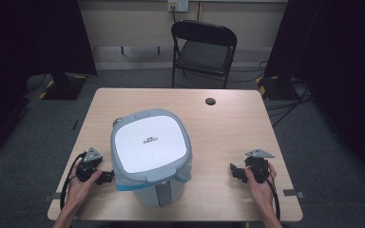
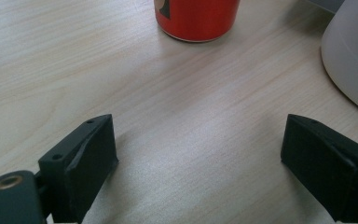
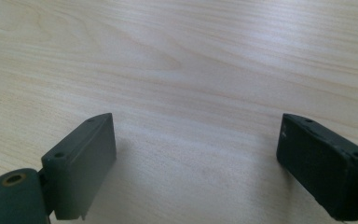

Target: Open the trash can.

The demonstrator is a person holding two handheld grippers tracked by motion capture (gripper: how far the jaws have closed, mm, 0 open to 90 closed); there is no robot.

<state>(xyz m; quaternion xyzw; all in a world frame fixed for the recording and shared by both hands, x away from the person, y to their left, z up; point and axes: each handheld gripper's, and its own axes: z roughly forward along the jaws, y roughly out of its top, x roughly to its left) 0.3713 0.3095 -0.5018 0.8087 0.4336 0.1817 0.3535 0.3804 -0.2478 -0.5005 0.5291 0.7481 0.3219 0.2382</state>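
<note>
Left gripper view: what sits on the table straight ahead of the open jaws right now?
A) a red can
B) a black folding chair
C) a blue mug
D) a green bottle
A: the lower part of a red can stands on the wooden table beyond the left gripper, whose jaws stand wide apart with nothing between them; the pale bin is off to the side.

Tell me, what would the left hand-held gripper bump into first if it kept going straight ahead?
Probably the red metal can. It stands on the light wooden table ahead of the open left hand-held gripper, slightly left of centre. The white rounded plastic bin sits off to the right, likely just beside that path.
</note>
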